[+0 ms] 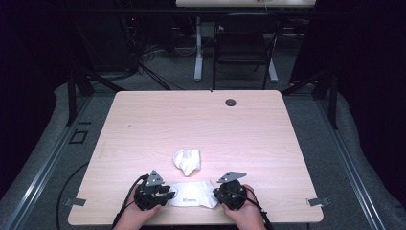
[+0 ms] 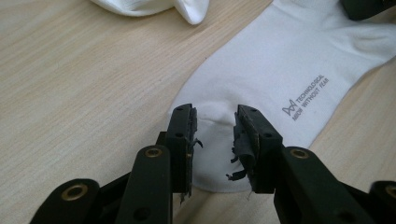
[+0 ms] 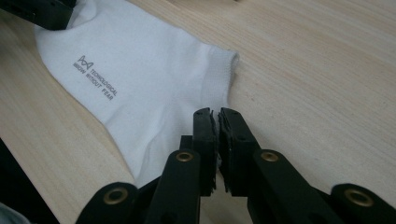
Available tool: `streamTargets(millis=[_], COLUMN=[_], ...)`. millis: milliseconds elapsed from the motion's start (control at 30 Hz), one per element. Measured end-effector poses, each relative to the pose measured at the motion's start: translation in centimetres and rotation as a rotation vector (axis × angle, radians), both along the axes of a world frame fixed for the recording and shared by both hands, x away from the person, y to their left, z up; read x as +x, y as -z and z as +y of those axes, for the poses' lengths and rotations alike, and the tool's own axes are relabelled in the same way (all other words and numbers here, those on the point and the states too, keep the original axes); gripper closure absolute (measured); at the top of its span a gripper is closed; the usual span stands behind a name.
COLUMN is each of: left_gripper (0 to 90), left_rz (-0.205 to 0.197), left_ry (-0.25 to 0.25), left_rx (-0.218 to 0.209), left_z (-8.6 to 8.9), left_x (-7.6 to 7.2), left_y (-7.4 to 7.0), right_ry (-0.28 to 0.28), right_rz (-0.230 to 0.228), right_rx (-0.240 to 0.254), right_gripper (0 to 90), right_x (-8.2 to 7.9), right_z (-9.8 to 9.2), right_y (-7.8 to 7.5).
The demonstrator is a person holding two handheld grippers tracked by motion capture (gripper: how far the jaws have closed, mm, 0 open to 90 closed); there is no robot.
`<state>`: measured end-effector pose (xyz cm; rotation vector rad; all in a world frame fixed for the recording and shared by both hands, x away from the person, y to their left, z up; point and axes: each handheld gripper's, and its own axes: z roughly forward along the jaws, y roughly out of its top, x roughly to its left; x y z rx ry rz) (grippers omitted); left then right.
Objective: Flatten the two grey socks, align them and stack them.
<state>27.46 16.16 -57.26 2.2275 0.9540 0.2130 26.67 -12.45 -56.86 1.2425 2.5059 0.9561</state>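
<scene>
Flat white sock (image 1: 195, 199) lies at the near edge of the table (image 1: 143, 124), between both grippers, grey printed lettering (image 2: 306, 95) facing up.

Left gripper (image 2: 214, 135): jaws part-open, straddling one end of the sock. Fabric sits in the gap; can't tell if the pads actually press it. Frayed pad lining hangs off both jaws.

Right gripper (image 3: 215, 140): jaws closed almost fully together, pinching the sock's edge at the ribbed cuff end (image 3: 219, 79). In the high view it sits at the sock's right end (image 1: 218, 194), left gripper at its left end (image 1: 170, 194).

Second white sock (image 1: 187, 160), bunched up, lies just beyond the flat one, apart from both grippers.
</scene>
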Motion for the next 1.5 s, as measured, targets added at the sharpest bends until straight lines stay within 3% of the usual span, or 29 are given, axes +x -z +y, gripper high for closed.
streamTargets(millis=[167,333,633,1100,1267,1500], left_gripper=[64.3,60.7,55.3,54.1,53.6,51.5], left_rz=[0.004,-0.006,-0.015,-0.011,-0.016,-0.028], left_ry=[-0.008,-0.023,-0.053,-0.108,-0.107,-0.106], left_rx=[-0.005,-0.033,-0.048,-0.079,-0.073,-0.075], left_z=[0.2,0.5,1.1,1.8,1.8,1.4], left_x=[0.1,0.1,1.1,3.1,3.7,4.4], left_y=[-0.2,-0.7,-1.2,-1.9,-2.1,-2.2], right_ry=[-0.007,-0.012,-0.04,-0.045,-0.068,-0.06], right_rz=[-0.003,-0.035,-0.076,-0.066,-0.079,-0.087], right_rx=[0.005,0.044,0.075,0.079,0.065,0.078], right_gripper=[82.5,78.2,64.3,59.4,56.7,51.5], right_x=[0.0,0.0,0.6,2.3,3.0,3.8], right_z=[-0.1,-0.2,-0.1,0.6,1.3,1.9], right_y=[-0.3,-0.8,-1.1,-2.0,-2.1,-2.3])
